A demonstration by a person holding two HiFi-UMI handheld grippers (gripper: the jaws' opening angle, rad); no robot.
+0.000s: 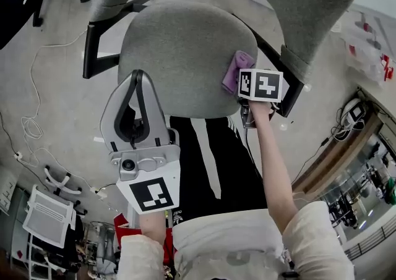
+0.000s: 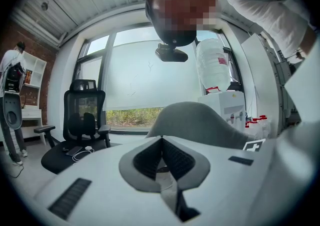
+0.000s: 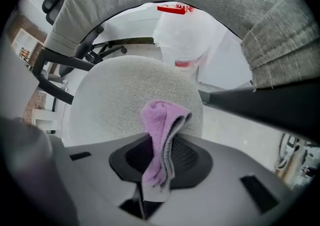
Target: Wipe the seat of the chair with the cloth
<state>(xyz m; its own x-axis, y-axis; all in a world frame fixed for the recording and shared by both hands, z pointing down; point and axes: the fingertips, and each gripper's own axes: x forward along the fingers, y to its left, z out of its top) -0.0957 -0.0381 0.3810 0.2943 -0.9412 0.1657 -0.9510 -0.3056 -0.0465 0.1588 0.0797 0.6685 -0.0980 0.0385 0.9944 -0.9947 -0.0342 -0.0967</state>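
Left claw point(image 1: 139, 76) pinched together, empty, at seat point(image 1: 179, 44) front. Right claw point(image 3: 161, 142) clamps purple cloth point(image 3: 159, 120) at seat edge.

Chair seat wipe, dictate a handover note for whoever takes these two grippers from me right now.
Right gripper: shut on the purple cloth, which hangs folded from the tips, at the right edge of the grey seat in the head view.
Left gripper: shut, nothing in it, held up off the seat near its front edge.
Done: the cloth is gripped and brought to the seat.
Cannot tell: whether the cloth presses on the fabric, or how much is already wiped.
Left: probably sweep the cloth across the whole seat, from the right edge toward the left.
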